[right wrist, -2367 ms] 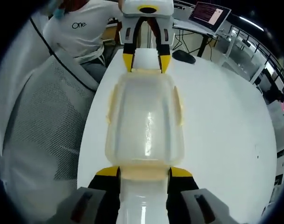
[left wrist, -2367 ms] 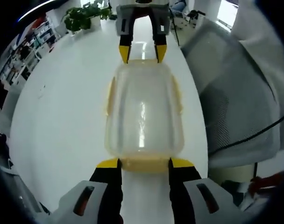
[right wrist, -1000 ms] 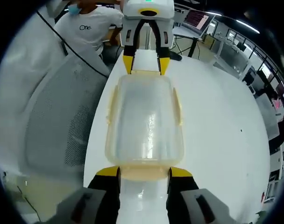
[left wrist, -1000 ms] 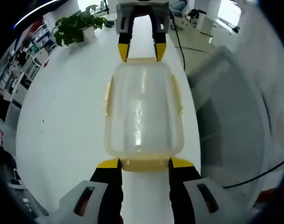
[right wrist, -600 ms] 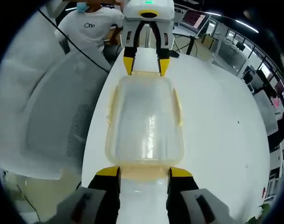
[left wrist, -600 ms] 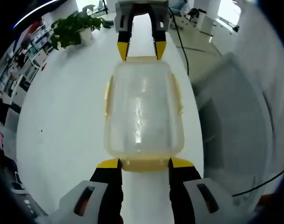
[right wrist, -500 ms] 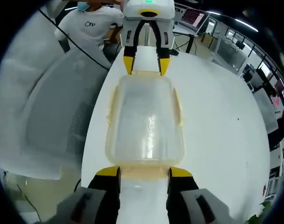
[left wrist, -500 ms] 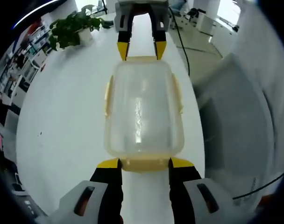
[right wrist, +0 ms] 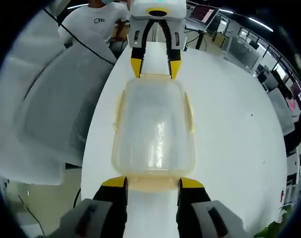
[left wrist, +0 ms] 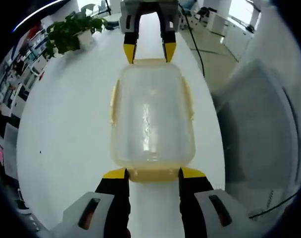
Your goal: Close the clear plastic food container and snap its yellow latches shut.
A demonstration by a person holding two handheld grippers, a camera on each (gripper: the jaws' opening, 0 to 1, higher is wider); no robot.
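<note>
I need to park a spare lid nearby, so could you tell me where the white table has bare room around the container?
In the left gripper view, the white table lies bare from the container out to the potted plant. It is crowded along the container's length: the left tool sits at one end, the right tool at the other.

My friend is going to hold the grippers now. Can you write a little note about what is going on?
Left gripper: open, jaws at one end latch of the container.
Right gripper: open, jaws at the other end latch.
Container: on the white table, between the grippers, lid on.
Done: lid seated.
Left: I cannot tell which latches are snapped; check the end ones, then the side ones.
</note>
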